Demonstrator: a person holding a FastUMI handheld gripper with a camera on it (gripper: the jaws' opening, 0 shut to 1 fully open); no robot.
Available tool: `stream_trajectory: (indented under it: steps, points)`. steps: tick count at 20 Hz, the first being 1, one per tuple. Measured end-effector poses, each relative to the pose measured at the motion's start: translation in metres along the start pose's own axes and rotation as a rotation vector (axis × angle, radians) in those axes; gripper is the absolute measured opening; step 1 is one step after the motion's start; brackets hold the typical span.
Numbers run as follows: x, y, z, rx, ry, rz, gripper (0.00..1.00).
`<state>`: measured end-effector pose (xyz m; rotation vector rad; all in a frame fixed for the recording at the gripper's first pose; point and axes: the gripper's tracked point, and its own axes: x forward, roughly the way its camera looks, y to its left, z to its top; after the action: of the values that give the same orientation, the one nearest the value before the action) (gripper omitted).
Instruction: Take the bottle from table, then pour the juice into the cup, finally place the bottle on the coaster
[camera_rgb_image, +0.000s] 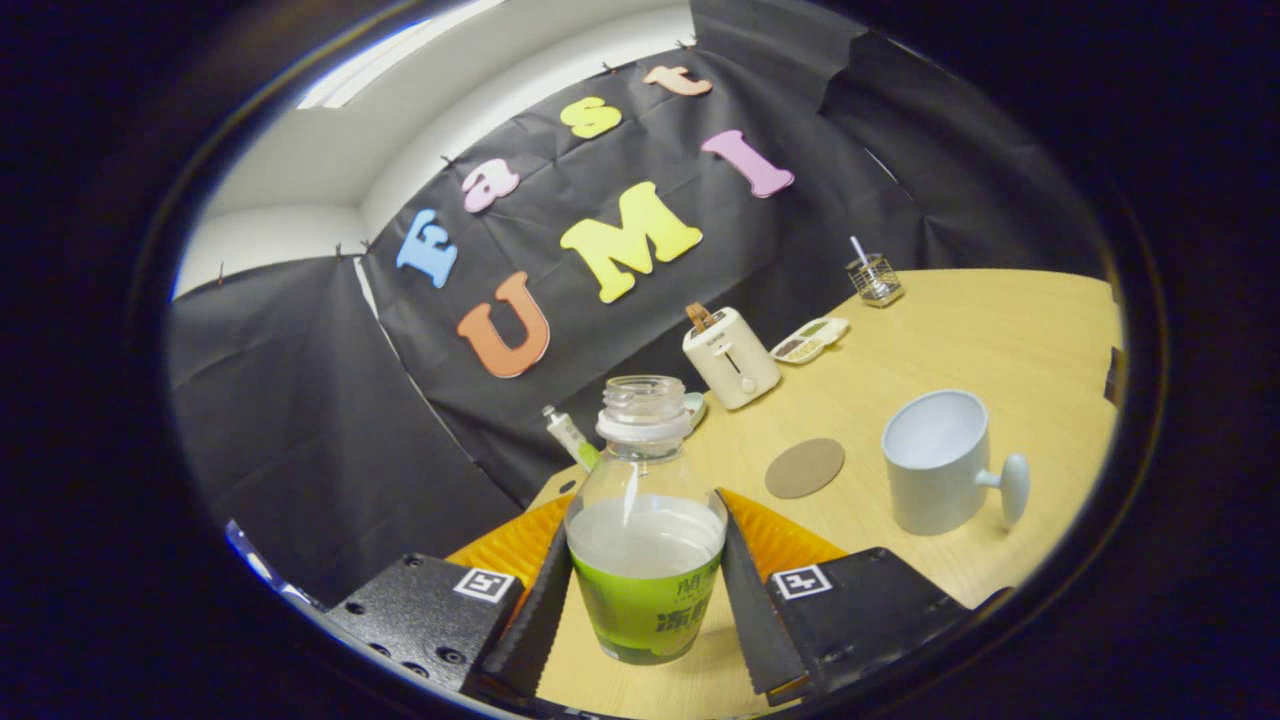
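The clear plastic bottle with a green label, uncapped and part-filled with liquid, is sitting between the gripper fingers, both of which are pressing against its sides in a firm grasp. Beyond the fingers, the round brown coaster is lying on the light wooden table, with the white cup with a knobbed handle standing just beside it. A white toaster is standing farther back.

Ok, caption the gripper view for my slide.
Gripper shut on open bottle, cup and coaster beyond.
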<state>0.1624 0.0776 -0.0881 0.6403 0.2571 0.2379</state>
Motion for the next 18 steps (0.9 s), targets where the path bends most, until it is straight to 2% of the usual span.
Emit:
stream_trajectory:
  steps: [5, 9, 18]
  points:
    - [-0.012, -0.006, 0.018, 0.136, -0.007, 0.012, 0.79]
    - [-0.016, -0.006, 0.034, 0.299, -0.032, 0.086, 0.79]
    - [-0.003, -0.023, 0.034, 0.499, 0.026, 0.091, 0.78]
